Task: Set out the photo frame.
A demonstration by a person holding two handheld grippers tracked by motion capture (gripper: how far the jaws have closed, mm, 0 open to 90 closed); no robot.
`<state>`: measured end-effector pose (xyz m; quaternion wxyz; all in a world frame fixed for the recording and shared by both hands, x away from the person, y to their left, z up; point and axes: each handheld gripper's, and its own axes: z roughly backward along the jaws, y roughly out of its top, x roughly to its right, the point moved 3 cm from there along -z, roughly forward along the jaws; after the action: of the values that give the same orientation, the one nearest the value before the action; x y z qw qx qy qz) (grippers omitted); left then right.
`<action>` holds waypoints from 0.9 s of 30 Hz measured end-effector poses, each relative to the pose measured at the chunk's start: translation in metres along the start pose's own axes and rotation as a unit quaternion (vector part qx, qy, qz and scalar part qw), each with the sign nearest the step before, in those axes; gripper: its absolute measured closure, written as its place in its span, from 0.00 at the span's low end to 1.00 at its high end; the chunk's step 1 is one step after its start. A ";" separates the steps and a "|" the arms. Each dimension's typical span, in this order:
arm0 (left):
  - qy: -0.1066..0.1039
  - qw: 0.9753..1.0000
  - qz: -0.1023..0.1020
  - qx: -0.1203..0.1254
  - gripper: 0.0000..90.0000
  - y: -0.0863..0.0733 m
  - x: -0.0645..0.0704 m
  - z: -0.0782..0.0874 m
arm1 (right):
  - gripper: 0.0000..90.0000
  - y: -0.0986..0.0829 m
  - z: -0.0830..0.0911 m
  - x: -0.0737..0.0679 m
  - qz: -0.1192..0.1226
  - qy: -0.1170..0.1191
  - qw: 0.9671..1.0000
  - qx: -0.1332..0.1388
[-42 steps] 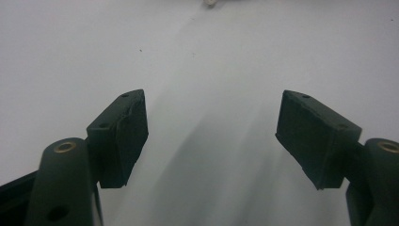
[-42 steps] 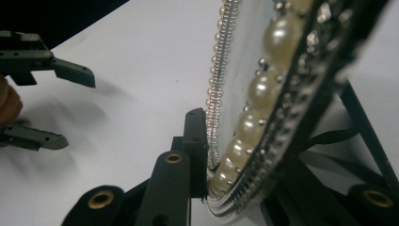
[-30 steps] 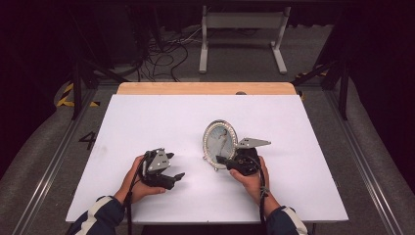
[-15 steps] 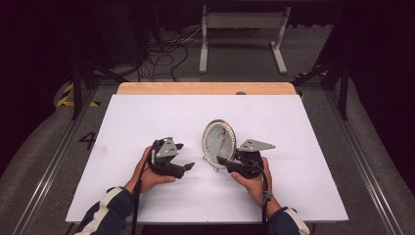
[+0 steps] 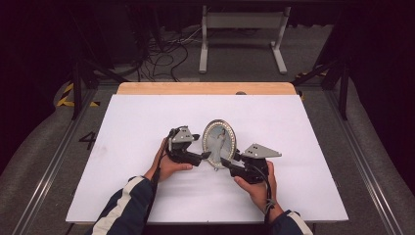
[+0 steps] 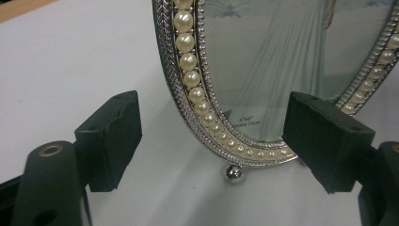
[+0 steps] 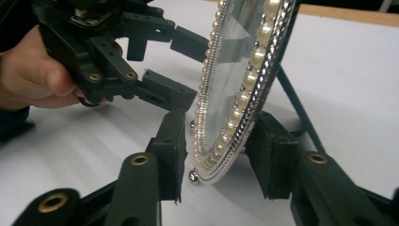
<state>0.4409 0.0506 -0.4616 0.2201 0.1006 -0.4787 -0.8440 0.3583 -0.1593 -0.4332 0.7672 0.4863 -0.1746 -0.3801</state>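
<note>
An oval silver picture frame with a pearl rim stands upright on the white table, propped on a rear strut. My right gripper is shut on the frame's lower rim, one pad in front and one behind. My left gripper is open. In the left gripper view its pads stand wide on either side of the frame's bottom edge without touching it. The right gripper view also shows the left gripper close to the glass, held by a hand.
A wooden strip runs along the table's far edge. Beyond it lie floor cables and a metal stand. White table surface spreads on all sides of the frame.
My left gripper has moved right and forward, from open table up to the frame's lower left rim. The frame has turned to face the front more, still in my right gripper.
</note>
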 end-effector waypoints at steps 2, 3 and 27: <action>-0.005 1.000 0.006 0.002 0.23 0.001 0.000 -0.003 | 0.63 0.000 0.007 0.000 0.005 -0.006 1.000 0.005; -0.007 1.000 0.006 0.003 0.23 0.002 0.000 -0.004 | 0.64 0.000 0.009 0.000 0.007 -0.008 1.000 0.009; -0.024 1.000 -0.005 -0.003 0.44 0.003 0.003 -0.005 | 0.94 0.004 0.031 0.003 0.000 -0.037 0.998 0.055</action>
<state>0.4412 0.0441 -0.4617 0.2042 0.0818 -0.4810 -0.8487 0.3421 -0.1799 -0.4157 0.7324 0.5135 -0.2233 -0.3874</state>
